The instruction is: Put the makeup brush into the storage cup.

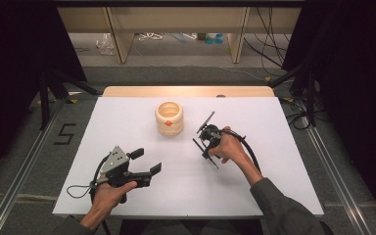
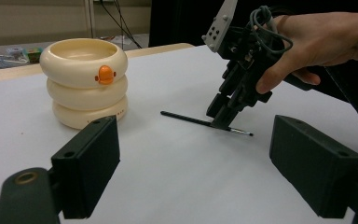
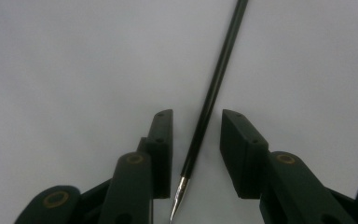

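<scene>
We had our right gripper [image 2: 223, 122] poised open astride the thin black paintbrush [image 3: 209, 107] lying on the white table [image 1: 186, 186], jaws untouching, judging the pinch and lift came next

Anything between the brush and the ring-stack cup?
Nothing: in the left gripper view only bare white table separates the brush from the cup.
</scene>
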Motion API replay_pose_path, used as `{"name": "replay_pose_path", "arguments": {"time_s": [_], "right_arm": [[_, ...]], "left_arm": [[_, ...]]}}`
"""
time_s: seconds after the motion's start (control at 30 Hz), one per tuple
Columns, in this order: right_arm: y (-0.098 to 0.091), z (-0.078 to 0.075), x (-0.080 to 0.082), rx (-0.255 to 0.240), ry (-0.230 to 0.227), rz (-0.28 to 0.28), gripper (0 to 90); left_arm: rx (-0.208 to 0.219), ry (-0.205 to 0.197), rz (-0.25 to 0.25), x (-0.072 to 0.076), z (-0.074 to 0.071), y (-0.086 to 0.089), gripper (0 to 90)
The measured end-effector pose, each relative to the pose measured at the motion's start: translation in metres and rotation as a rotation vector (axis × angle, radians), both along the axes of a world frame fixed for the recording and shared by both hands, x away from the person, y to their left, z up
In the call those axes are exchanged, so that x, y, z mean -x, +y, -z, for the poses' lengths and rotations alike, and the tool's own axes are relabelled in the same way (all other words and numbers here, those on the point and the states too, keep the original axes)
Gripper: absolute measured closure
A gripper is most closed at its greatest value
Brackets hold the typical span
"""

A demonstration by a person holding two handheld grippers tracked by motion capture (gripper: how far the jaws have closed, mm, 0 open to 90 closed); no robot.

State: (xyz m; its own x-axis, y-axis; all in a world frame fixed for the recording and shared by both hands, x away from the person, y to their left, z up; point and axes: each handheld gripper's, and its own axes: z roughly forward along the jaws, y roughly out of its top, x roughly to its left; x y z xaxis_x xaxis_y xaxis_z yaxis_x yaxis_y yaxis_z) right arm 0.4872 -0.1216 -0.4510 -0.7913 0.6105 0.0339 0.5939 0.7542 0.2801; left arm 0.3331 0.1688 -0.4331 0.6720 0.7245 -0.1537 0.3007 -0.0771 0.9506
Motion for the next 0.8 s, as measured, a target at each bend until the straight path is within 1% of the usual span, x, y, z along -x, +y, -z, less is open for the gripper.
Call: {"name": "replay_pose_path", "arguments": {"time_s": [0.07,0.17,0.23,0.3,0.33,0.37,0.43,0.6,0.63,0.67,0.8], "right_arm": [[0.0014,0.0008,0.0003,0.008,0.005,-0.006,67.2],[0.0024,0.0021,-0.0007,0.021,0.009,-0.004,68.3],[0.0037,0.0027,-0.0006,0.034,0.022,-0.001,69.9],[0.0042,0.0036,-0.0006,0.037,0.026,-0.003,70.4],[0.0056,0.0056,-0.0005,0.052,0.025,-0.005,72.1],[0.0056,0.0056,-0.0005,0.052,0.025,-0.005,72.1],[0.0064,0.0045,-0.0010,0.070,0.031,0.000,73.8],[0.0078,0.0037,-0.0003,0.080,0.037,0.009,75.1],[0.0084,0.0031,0.0000,0.080,0.044,0.017,75.7],[0.0060,0.0054,-0.0015,0.081,0.007,-0.031,76.9],[0.0061,0.0052,-0.0013,0.082,0.012,-0.033,78.7]], "left_arm": [[0.000,0.007,-0.003,0.0000,0.0001,-0.0002,15.5],[0.000,0.009,-0.003,0.0000,0.0002,-0.0001,15.6],[-0.001,0.009,-0.004,0.0000,0.0003,-0.0002,15.6],[-0.005,0.009,-0.005,-0.0001,0.0002,0.0000,15.6],[-0.004,0.008,-0.005,-0.0002,0.0001,0.0002,15.6],[-0.004,0.008,-0.005,-0.0002,0.0001,0.0002,15.6],[-0.002,0.008,-0.004,-0.0001,0.0001,0.0002,15.6],[0.001,0.007,-0.003,0.0001,0.0002,-0.0001,15.6],[0.001,0.007,-0.003,0.0001,0.0002,0.0000,15.6],[0.001,0.007,-0.003,0.0001,0.0002,0.0001,15.6],[0.001,0.008,-0.002,0.0000,0.0001,0.0000,15.6]]}}
